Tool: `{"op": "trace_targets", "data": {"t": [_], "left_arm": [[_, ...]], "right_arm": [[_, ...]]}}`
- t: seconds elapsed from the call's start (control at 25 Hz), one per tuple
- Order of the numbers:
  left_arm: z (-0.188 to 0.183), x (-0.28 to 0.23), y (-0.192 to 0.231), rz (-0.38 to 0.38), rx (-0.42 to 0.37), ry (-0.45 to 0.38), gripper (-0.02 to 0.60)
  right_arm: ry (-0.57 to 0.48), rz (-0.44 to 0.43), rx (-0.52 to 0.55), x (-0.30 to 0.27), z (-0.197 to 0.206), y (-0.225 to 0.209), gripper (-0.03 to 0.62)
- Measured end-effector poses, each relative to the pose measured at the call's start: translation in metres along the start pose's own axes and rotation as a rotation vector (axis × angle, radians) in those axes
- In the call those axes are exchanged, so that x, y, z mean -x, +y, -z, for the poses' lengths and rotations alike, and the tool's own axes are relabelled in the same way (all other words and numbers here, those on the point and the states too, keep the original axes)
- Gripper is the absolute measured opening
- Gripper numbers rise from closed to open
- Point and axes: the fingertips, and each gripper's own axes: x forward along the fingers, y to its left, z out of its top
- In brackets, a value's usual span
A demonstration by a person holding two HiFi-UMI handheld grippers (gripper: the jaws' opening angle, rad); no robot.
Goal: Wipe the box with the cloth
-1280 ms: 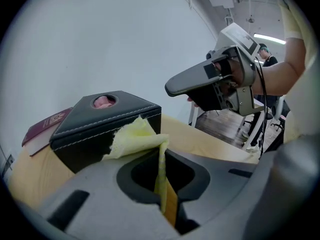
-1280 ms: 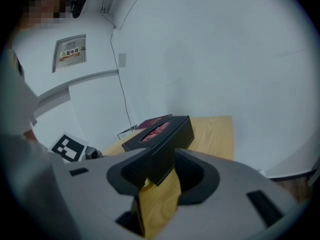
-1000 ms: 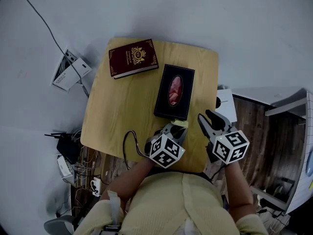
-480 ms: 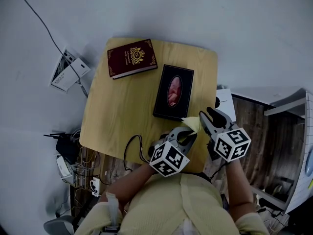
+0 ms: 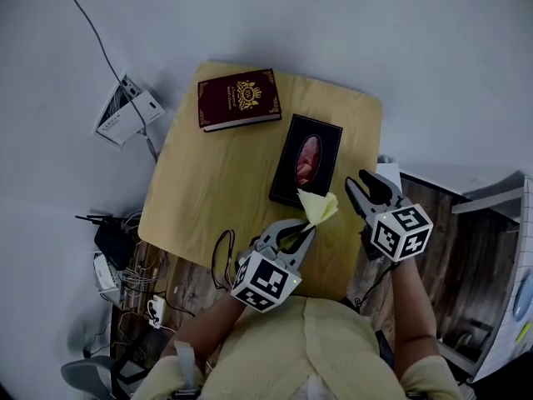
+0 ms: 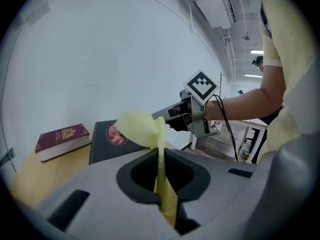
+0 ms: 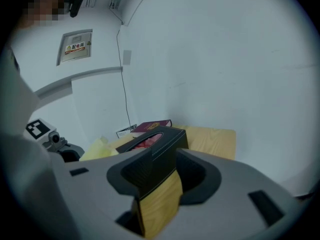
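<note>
A black box (image 5: 309, 160) with an oval opening showing pink lies on the wooden table (image 5: 216, 182). My left gripper (image 5: 304, 233) hovers above the table's near edge, shut on a yellow cloth (image 5: 319, 207) that sticks up just short of the box's near end. In the left gripper view the cloth (image 6: 137, 129) is pinched between the jaws of the left gripper (image 6: 161, 159), with the box (image 6: 100, 145) beyond. My right gripper (image 5: 366, 186) stands open to the right of the box's near corner, apart from it. The right gripper view looks past that gripper (image 7: 165, 156) at the box (image 7: 157, 144).
A dark red book (image 5: 239, 98) lies at the table's far left. A black cable (image 5: 221, 257) loops over the near edge. White devices (image 5: 129, 111) and cables sit on the floor to the left, and a dark wooden surface (image 5: 433, 215) is to the right.
My left gripper has risen from the table by the box's near end, carrying the yellow cloth up with it. The right gripper has shifted slightly and stays open.
</note>
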Motion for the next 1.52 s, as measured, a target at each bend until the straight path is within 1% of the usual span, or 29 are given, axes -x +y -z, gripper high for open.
{"op": "trace_targets", "data": {"t": [0.24, 0.56, 0.72, 0.84, 1.0, 1.16, 1.32, 1.4, 1.52], "left_arm": [[0.01, 0.014, 0.014, -0.097, 0.05, 0.001, 0.031], [0.022, 0.014, 0.018, -0.165, 0.101, 0.021, 0.032], [0.025, 0.012, 0.02, -0.192, 0.136, 0.019, 0.032], [0.026, 0.009, 0.023, -0.217, 0.15, 0.014, 0.032], [0.027, 0.004, 0.025, -0.23, 0.166, 0.021, 0.032], [0.028, -0.005, 0.03, -0.242, 0.173, 0.029, 0.032], [0.028, -0.01, 0.034, -0.247, 0.182, 0.029, 0.032], [0.028, -0.012, 0.037, -0.248, 0.184, 0.032, 0.032], [0.03, -0.014, 0.039, -0.249, 0.186, 0.044, 0.032]], "right_arm": [[0.017, -0.059, 0.05, -0.027, -0.018, -0.005, 0.158], [0.039, -0.137, 0.123, -0.069, -0.043, -0.018, 0.192], [0.063, -0.178, 0.123, -0.086, -0.051, -0.027, 0.201], [0.101, -0.213, 0.14, -0.099, -0.051, -0.029, 0.206], [0.16, -0.26, 0.175, -0.115, -0.047, -0.027, 0.218], [0.203, -0.328, 0.206, -0.123, -0.045, -0.023, 0.219], [0.247, -0.395, 0.2, -0.124, -0.042, -0.021, 0.219], [0.266, -0.41, 0.202, -0.125, -0.042, -0.02, 0.219], [0.269, -0.404, 0.217, -0.126, -0.042, -0.019, 0.216]]}}
